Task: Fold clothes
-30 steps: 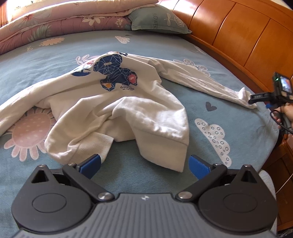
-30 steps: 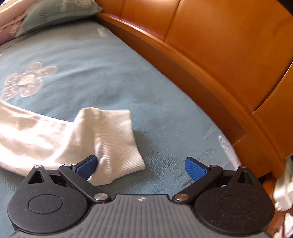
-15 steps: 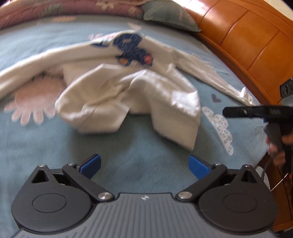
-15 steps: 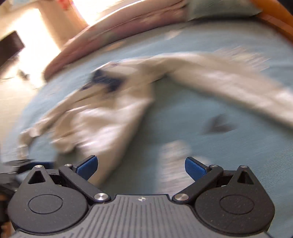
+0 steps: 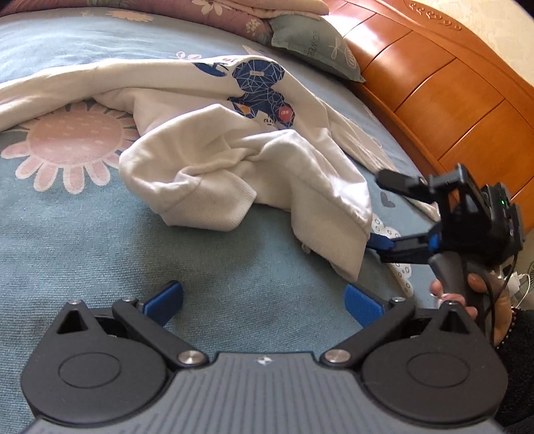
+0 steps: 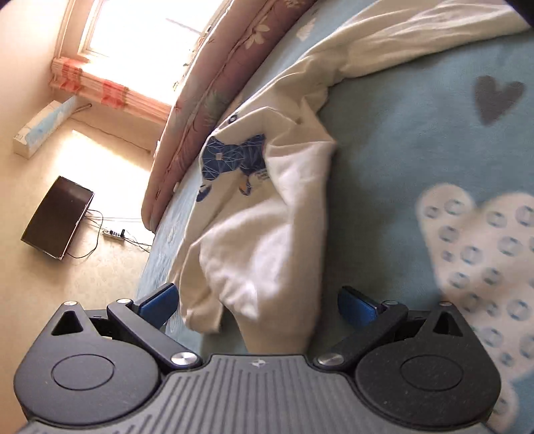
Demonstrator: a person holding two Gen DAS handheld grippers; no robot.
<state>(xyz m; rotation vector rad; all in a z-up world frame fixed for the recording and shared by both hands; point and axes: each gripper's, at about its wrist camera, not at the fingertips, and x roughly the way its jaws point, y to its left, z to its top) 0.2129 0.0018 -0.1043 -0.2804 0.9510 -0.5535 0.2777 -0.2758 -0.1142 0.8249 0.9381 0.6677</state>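
A white sweatshirt [image 5: 233, 147] with a blue print lies crumpled on the blue bedsheet [image 5: 100, 250]. My left gripper [image 5: 263, 300] is open and empty over the bare sheet, short of the sweatshirt's hem. My right gripper [image 6: 257, 302] is open, rolled on its side, and the sweatshirt's hem corner [image 6: 277, 293] lies between its jaws. In the left wrist view the right gripper [image 5: 377, 213] sits at the sweatshirt's right hem corner, one blue finger [image 5: 380, 242] under the cloth and the other above.
A wooden headboard [image 5: 450, 93] runs along the right. A green pillow [image 5: 313, 43] and a pink floral quilt [image 5: 213, 13] lie at the far end. Beyond the bed's edge are the floor, a dark panel [image 6: 56, 222] and a power strip [image 6: 113, 233].
My right gripper has left the sleeve cuff, swung round and come to the sweatshirt's hem corner. My left gripper has drawn back and shifted, staying open.
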